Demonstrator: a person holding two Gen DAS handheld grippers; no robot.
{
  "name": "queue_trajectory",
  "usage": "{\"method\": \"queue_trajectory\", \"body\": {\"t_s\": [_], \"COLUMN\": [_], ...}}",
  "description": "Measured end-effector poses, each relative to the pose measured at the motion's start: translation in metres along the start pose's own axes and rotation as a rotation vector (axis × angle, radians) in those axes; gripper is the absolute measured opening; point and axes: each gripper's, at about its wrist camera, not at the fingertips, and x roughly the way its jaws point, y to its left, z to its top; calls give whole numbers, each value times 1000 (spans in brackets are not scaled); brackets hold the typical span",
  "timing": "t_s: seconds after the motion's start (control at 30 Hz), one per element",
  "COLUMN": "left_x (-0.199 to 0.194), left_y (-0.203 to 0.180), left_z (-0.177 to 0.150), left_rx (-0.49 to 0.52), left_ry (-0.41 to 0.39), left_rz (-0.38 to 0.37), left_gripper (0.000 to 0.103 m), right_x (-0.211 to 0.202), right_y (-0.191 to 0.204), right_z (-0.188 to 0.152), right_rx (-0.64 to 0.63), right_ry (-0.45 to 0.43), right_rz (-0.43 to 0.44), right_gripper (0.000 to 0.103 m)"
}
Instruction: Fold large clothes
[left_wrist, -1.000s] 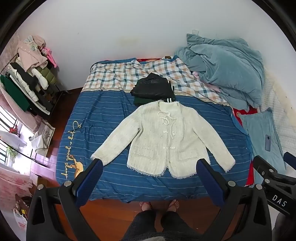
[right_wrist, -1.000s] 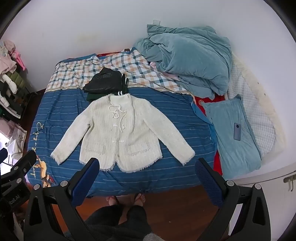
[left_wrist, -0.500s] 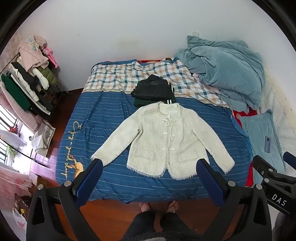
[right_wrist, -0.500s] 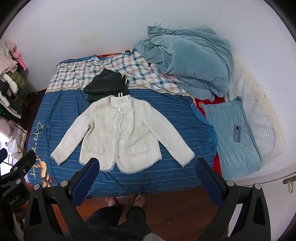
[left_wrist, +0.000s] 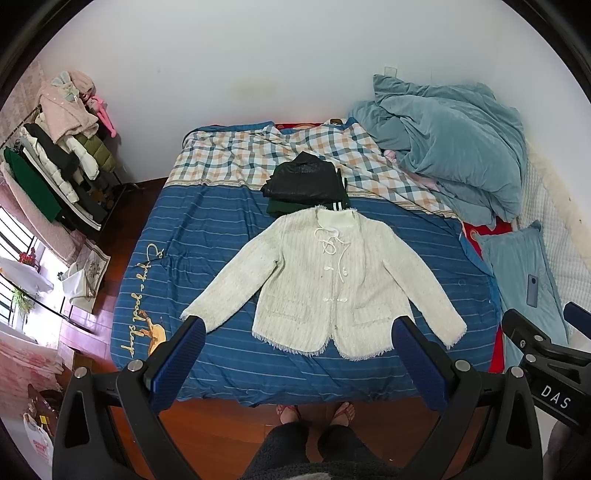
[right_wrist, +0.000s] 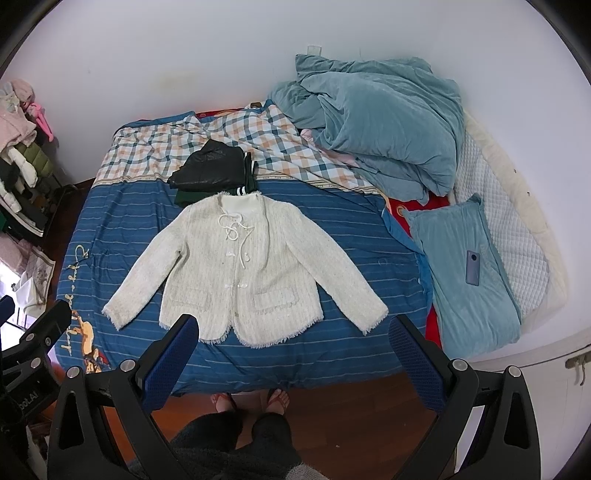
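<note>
jacket: the cream tweed jacket (left_wrist: 325, 284) is laid flat, front up, on the blue striped bedspread (left_wrist: 207, 236), both sleeves spread out to the sides, hem toward the foot edge where the person is standing. Buttoned or tied down the front as far as I can see.

done so far: looks like two dark garments (left_wrist: 304, 184) are already folded and stacked, touching the jacket's collar on its far side. I'd guess those are finished ones.

left to do: basically everything on this jacket, imo. No sleeve is turned in and no crease is showing.

left gripper: the left gripper (left_wrist: 295, 358) is wide open with nothing between the blue pads, held up above the jacket's hem, not touching it.

right gripper: the right gripper (right_wrist: 293, 356) is the same deal, jaws spread, empty, hanging over the hem edge of the jacket.

next, probably: grab a sleeve cuff or shoulder and bring it across the jacket's middle.

other stuff: the teal duvet (right_wrist: 376, 122) is heaped well beyond the jacket's right sleeve, and the phone (right_wrist: 472, 267) on the pillow (right_wrist: 465, 295) is off to that same side, out of the way.
</note>
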Motion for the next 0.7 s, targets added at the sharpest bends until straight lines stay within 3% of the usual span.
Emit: {"method": "queue_trajectory", "body": {"t_s": [0.7], "left_x": [-5], "left_y": [-3], "left_z": [3], "left_rx": [-4], "left_ry": [-12], "left_rz": [3], "left_gripper": [103], "right_x": [-11], "right_y": [3], "right_z": [13], "right_rx": [-4], "right_ry": [-7], "right_rz": [15], "right_gripper": [103]}}
